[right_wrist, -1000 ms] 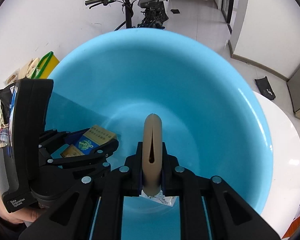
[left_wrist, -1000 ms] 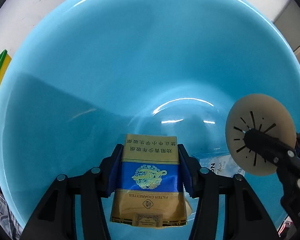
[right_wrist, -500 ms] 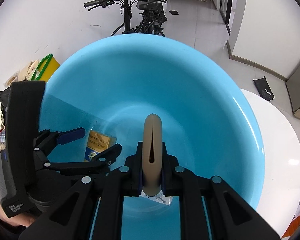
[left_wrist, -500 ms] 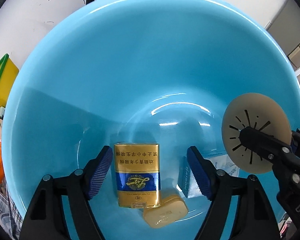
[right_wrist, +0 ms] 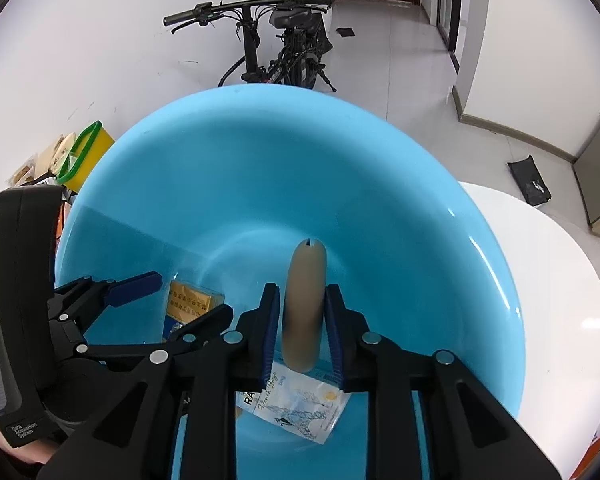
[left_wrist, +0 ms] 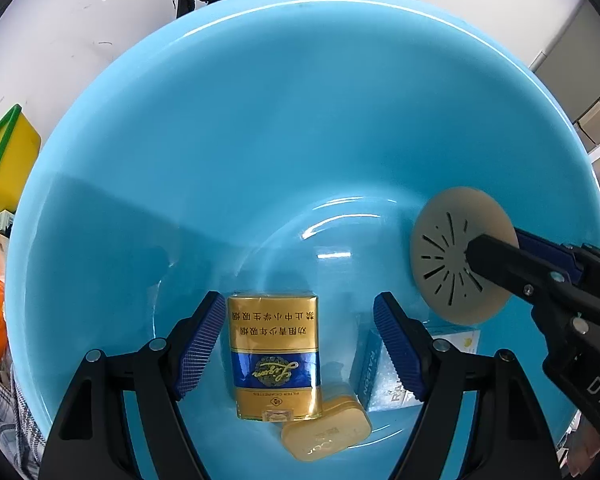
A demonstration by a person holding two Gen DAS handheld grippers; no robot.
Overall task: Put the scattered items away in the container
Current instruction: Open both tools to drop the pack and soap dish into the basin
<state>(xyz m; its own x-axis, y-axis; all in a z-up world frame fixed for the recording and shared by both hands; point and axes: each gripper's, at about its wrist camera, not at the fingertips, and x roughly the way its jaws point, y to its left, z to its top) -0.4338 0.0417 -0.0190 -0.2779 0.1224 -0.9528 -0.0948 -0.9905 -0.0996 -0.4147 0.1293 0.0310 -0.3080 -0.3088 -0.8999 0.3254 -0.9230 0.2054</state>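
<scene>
beige slotted disc (right_wrist: 303,304) stands on edge between my right gripper (right_wrist: 302,330), whose jaws are opening, low inside the blue basin (left_wrist: 300,120). my left gripper (left_wrist: 300,344) gapes empty above the gold cigarette pack (left_wrist: 275,354) on the bottom.

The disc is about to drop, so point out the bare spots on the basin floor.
Bare: the far half of the light blue plastic basin, beyond the gold and blue cigarette pack. Crowded: the near floor, where that pack, a tan oval soap bar and a pale blue box cluster below the beige slotted disc between the right gripper's opening jaws.
</scene>
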